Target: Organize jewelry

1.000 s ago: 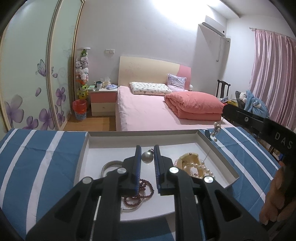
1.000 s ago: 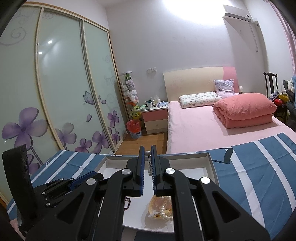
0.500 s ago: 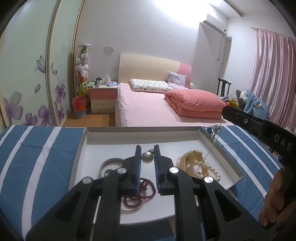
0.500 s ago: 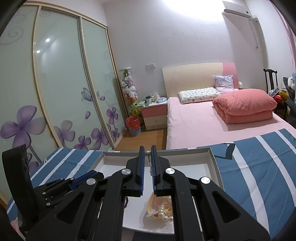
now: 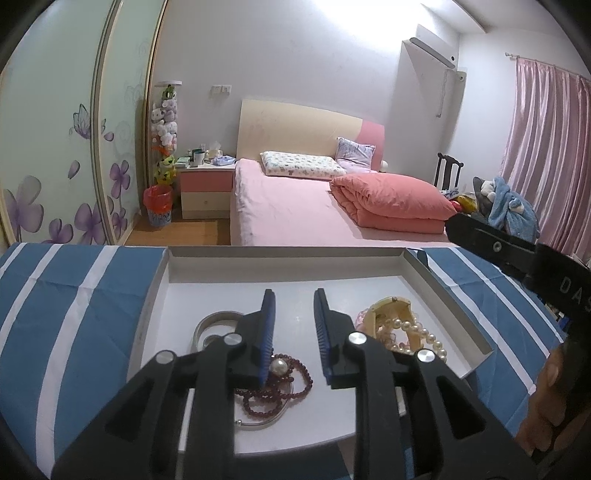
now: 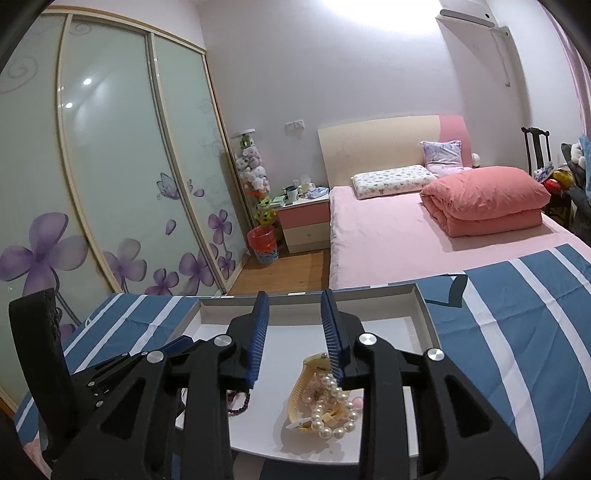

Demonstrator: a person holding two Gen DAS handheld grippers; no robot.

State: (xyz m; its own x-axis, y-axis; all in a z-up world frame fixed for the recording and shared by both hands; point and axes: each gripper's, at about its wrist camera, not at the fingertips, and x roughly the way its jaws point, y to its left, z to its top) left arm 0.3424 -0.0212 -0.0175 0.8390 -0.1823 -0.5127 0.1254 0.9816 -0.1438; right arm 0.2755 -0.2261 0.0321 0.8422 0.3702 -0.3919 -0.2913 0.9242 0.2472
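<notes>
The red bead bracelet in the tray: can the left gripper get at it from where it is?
Probably yes. The left gripper is open right above the red beads, nothing covering them except a loose pearl.

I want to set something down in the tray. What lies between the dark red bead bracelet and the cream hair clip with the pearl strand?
Bare white tray floor separates the dark red bead bracelet from the cream hair clip under the pearl strand; the open left gripper hovers over that gap in the left wrist view.

Indoor room light, moderately bright; a blown-out glare patch on the wall [image 5: 354,26] near the ceiling marks the source; wardrobe doors [image 6: 96,155] carry small lamp reflections; strong fisheye bending and dark vignette at all edges; soft shadows in the tray [image 5: 369,291]; focus fairly sharp throughout.
</notes>
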